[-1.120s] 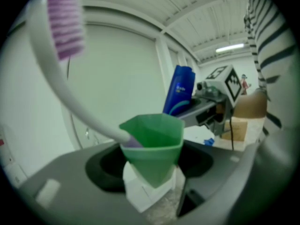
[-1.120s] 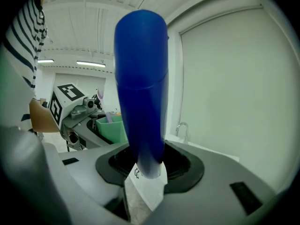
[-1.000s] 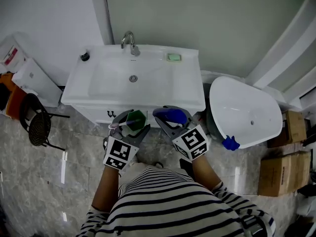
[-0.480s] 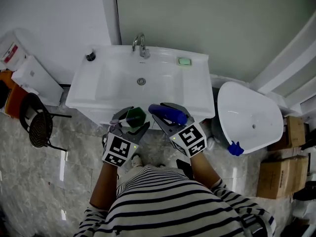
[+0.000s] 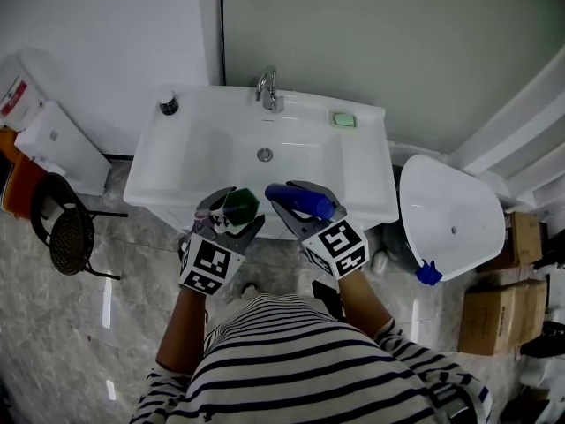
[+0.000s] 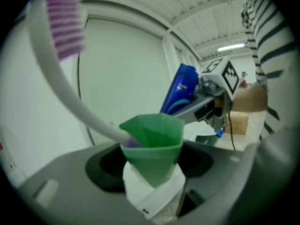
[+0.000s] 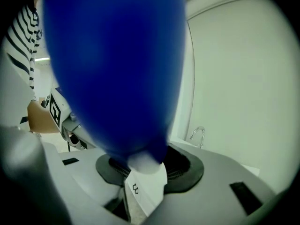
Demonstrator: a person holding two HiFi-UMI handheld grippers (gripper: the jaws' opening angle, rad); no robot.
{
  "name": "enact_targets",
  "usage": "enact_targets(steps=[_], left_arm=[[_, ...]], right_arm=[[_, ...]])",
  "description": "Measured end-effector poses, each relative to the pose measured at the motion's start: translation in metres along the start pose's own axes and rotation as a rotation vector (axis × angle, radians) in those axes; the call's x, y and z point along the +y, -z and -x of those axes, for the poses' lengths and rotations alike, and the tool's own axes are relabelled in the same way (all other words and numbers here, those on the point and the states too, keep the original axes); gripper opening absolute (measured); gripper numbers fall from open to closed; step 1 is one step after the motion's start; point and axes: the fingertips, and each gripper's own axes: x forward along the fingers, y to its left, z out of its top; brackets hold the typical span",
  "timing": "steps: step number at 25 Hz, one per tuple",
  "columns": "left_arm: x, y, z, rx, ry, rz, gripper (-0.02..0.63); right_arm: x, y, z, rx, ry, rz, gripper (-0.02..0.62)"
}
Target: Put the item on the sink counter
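Note:
My left gripper [image 5: 228, 210] is shut on a green cup [image 5: 241, 207] with a white toothbrush leaning out of it. In the left gripper view the cup [image 6: 152, 142] sits between the jaws, and the toothbrush [image 6: 63, 78] rises to purple bristles at the top left. My right gripper [image 5: 303, 204] is shut on a blue tube [image 5: 300, 200], which fills most of the right gripper view [image 7: 117, 69]. Both grippers hover side by side at the front edge of the white sink counter [image 5: 366, 179].
On the counter stand a chrome faucet [image 5: 267, 87], a green soap dish [image 5: 342, 119] at back right and a small dark object [image 5: 169, 104] at back left. A white tub [image 5: 450, 215] stands to the right, cardboard boxes [image 5: 494, 303] beyond it. A black chair [image 5: 66, 232] is at left.
Both grippers, still holding the cup and the tube, have moved forward to the sink's front edge. The sink now lies closer below me.

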Motion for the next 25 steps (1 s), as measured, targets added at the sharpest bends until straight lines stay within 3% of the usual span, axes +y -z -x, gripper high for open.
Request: enact_targets(steps=[10,25], left_arm=[[0.052,0.011,-0.010,-0.007,-0.015,0.009,0.318],[0.151,0.006,-0.095,0.054,-0.031,0.018,0.318]], right_arm=[[-0.011,-0.008,-0.049,0.053,-0.011,0.004,0.161],[-0.098,-0.016,-0.134,0.065,-0.063,-0.023,0.161]])
